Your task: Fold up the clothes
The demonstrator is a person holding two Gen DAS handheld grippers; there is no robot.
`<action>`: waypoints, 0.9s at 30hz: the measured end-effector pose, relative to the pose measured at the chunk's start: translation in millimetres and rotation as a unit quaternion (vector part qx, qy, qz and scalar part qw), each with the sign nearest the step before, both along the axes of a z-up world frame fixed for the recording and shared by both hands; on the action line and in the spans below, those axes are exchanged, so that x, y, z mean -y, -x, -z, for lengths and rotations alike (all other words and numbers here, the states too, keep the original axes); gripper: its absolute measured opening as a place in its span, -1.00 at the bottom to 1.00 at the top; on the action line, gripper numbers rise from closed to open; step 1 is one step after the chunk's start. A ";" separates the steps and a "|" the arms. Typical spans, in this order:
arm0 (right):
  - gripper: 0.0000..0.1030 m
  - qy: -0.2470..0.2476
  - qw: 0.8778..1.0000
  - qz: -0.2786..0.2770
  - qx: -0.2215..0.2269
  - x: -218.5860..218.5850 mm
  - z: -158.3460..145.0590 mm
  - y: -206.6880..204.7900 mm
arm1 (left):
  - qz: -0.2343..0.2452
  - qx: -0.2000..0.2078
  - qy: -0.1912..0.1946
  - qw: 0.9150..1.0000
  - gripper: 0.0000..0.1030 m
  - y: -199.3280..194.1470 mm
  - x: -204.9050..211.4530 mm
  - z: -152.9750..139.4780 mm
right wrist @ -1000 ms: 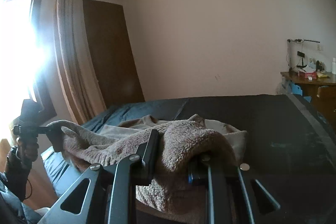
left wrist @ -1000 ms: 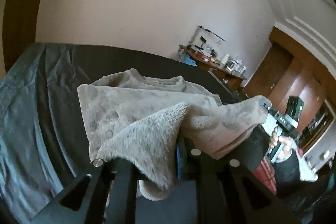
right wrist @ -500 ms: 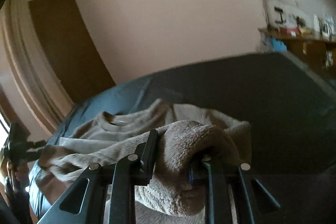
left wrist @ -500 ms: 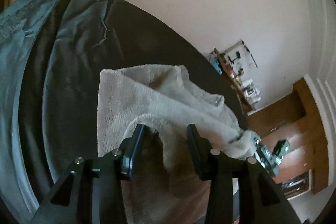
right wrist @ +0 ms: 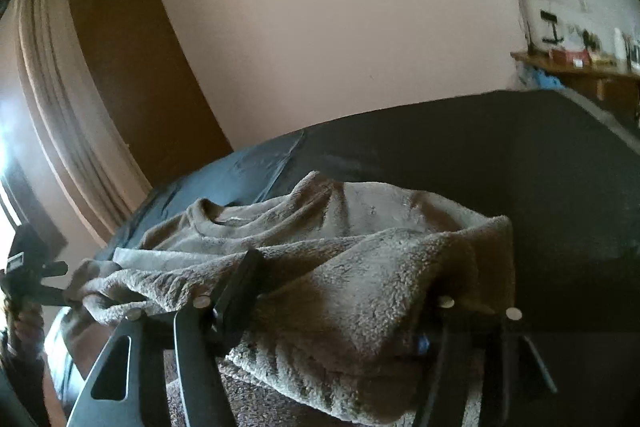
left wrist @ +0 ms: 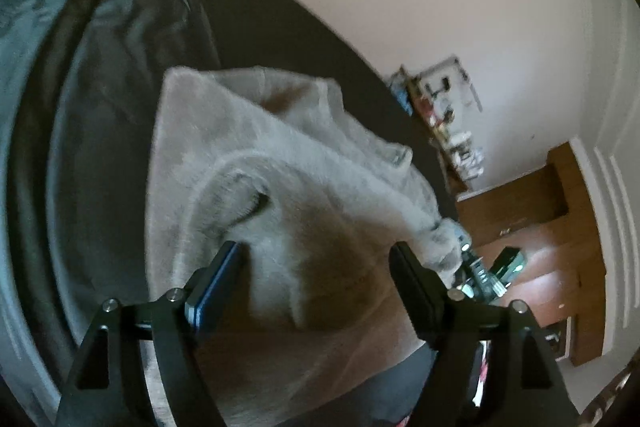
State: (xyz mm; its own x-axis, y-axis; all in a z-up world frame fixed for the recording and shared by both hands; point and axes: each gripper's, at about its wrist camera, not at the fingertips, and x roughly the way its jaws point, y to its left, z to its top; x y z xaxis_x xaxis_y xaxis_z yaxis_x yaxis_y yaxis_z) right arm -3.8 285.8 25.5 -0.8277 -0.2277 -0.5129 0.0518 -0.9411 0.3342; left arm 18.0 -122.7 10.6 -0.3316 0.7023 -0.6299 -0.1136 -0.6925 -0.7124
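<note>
Pale walls stood behind a bed (left wrist: 100, 115) under a dark cover, with a brown door (right wrist: 136, 83) at ten o'clock in the right wrist view and a cluttered wooden desk (right wrist: 580, 67) at two o'clock. Across the bed lay a grey fleece sweater (left wrist: 256, 155), its collar toward the far wall and its near edge doubled back over itself. In the left wrist view the left gripper (left wrist: 316, 259) had its jaws wide and opening, the fleece lying between them with neither pad pressing on it. At four o'clock there, the right gripper (left wrist: 476, 267) showed at the sweater's far corner. In its own view the right gripper (right wrist: 340, 291) was opening too, a thick fold of fleece draped loosely over and between its fingers.
</note>
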 end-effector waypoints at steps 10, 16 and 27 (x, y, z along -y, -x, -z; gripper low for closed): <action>0.24 0.064 0.997 0.019 -0.036 -22.0 -6.3 -11.8 | -0.070 -0.036 -0.059 0.995 0.01 33.8 -4.8 -29.3; 0.30 0.056 0.998 0.018 -0.023 -16.9 -3.8 -5.1 | -0.104 0.009 -0.052 0.993 -0.03 70.1 5.4 -0.1; 0.32 0.093 0.994 0.044 -0.037 -33.9 -5.3 -9.3 | -0.109 0.028 -0.058 0.992 0.01 76.0 5.7 9.4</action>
